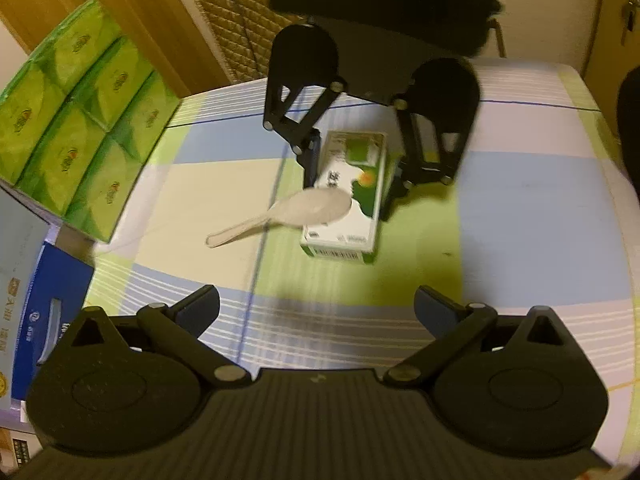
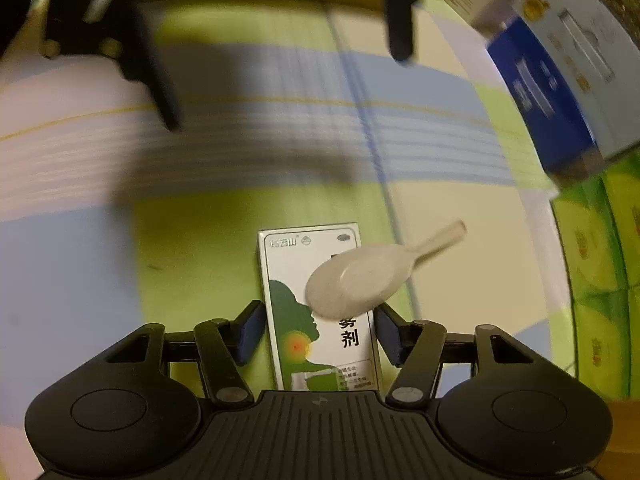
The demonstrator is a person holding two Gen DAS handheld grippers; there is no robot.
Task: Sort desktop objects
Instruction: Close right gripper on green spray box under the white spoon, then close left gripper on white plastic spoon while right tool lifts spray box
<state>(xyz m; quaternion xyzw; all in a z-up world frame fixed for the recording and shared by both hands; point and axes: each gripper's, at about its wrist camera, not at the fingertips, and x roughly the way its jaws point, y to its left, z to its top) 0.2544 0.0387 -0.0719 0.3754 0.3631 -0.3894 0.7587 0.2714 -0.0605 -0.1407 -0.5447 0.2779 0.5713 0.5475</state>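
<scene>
So, the sorting looks barely started. The medicine box (image 2: pixel 320 308) lies flat mid-table on the checked cloth (image 2: pixel 200 240) with the white spoon (image 2: pixel 356 280) resting on top, bowl on the box, handle sticking off one side. The right gripper (image 2: pixel 318 334) straddles the box, pads (image 2: pixel 250 330) just beside its long sides, spread and not pinching yet. The left gripper (image 1: pixel 316 308) hangs wide open, holding nothing. Plenty of bare cloth around; green tissue packs (image 1: pixel 76 120) and a blue carton (image 1: pixel 48 312) crowd one table edge.
</scene>
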